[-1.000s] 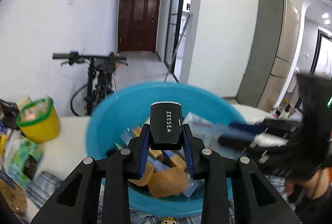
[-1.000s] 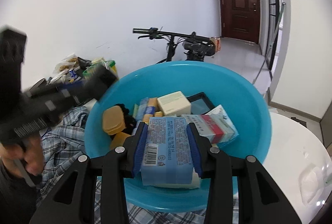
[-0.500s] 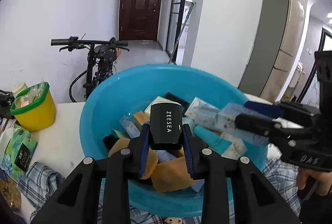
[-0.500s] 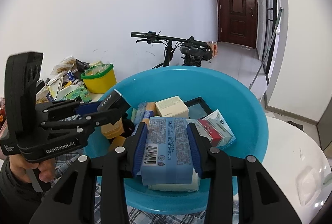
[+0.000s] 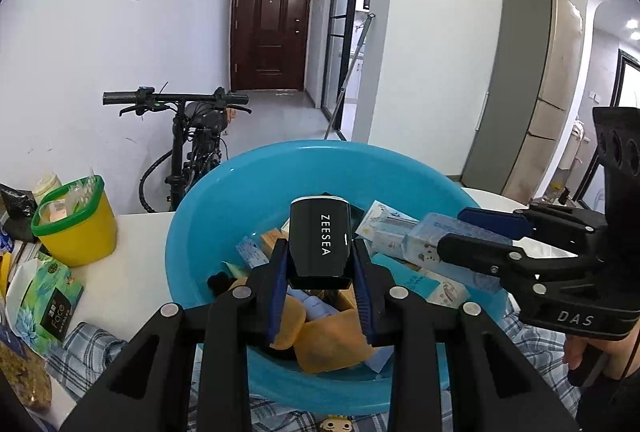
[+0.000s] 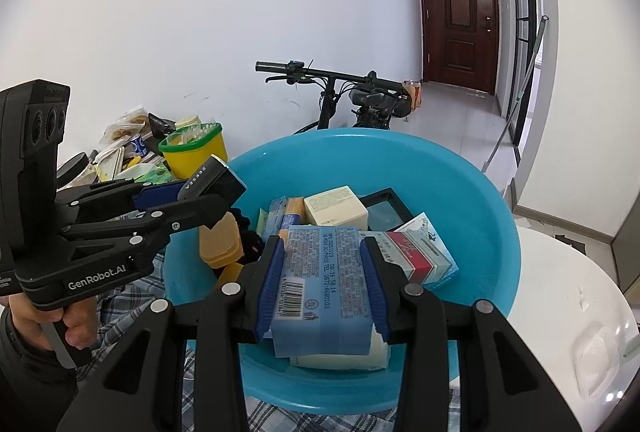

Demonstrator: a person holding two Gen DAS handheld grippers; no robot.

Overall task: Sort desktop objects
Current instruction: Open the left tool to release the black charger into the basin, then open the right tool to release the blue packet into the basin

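Currently both grippers are loaded and poised over the blue basin [image 5: 200, 232]. Left gripper [image 5: 320, 272] is clamped on a black ZEESEA box [image 5: 320, 240], jaws pressing its two sides, box held upright above the basin's left half. Right gripper [image 6: 320, 284] is clamped on a blue tissue pack [image 6: 320, 280], barcode face up, held above the near part of the basin; a pale pack [image 6: 340, 358] shows just beneath it, contact unclear. Basin already holds a cream box [image 6: 336, 206], a red-and-blue carton [image 6: 416, 256], orange items [image 6: 220, 244] and more; it sits on a plaid cloth [image 5: 84, 348] on the white table [image 6: 560, 292]. Yellow tub [image 5: 76, 228] with green rim stands apart, left of the basin. Judgement: step in hand is the deposit of two sorted items. Next move calls for lowering each load clear of the other gripper, then parting the jaws; crowded contents mean the boxes may tip or slide on landing.
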